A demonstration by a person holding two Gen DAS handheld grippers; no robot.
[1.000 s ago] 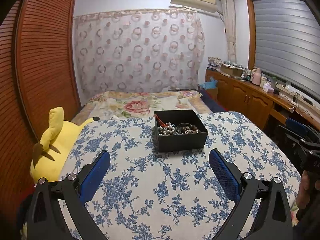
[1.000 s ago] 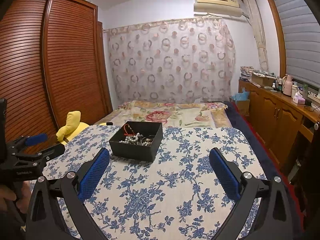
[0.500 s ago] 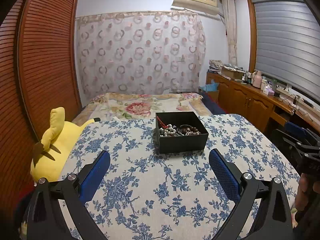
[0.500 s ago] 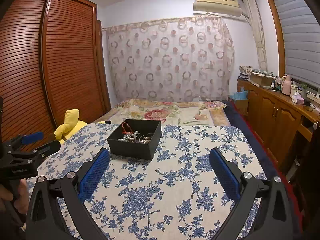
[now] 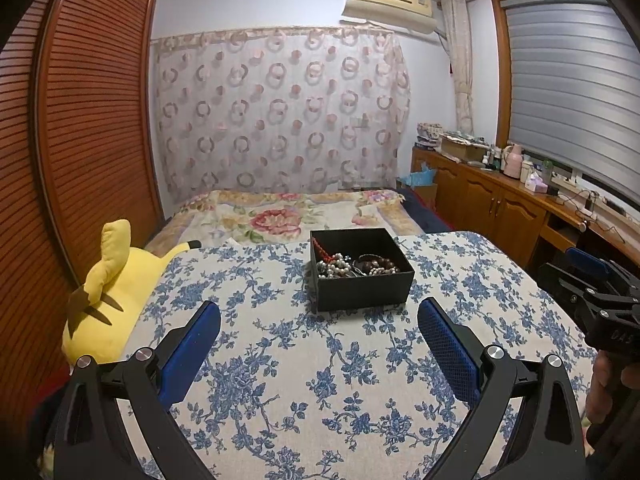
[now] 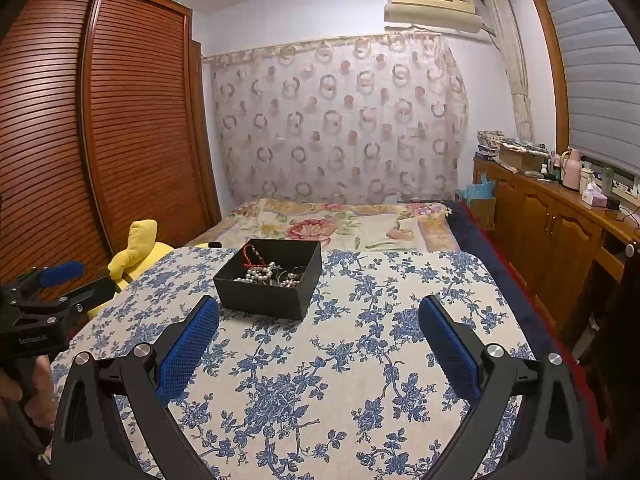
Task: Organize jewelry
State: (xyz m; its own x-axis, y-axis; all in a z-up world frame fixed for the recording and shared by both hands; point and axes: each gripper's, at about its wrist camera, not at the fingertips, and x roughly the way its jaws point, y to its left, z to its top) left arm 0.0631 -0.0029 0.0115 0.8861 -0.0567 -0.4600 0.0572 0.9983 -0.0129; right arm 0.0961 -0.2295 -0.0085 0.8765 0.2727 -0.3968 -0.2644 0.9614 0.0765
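Blue-flowered cloth (image 5: 320, 392) is spread over the table, above which both grippers are held with nothing between their fingers. Nearest, the left gripper (image 5: 319, 312) is seen with its blue pads wide apart, and the right gripper (image 6: 319, 310) is likewise spread. White lettering is visible on each gripper body but cannot be read. Farther on, a black box (image 5: 360, 288) is set on the cloth, with pearl, red and dark bead jewelry (image 5: 352, 265) piled inside. Beyond, a yellow plush toy (image 5: 116, 292) and a bed (image 5: 288, 216) are seen.
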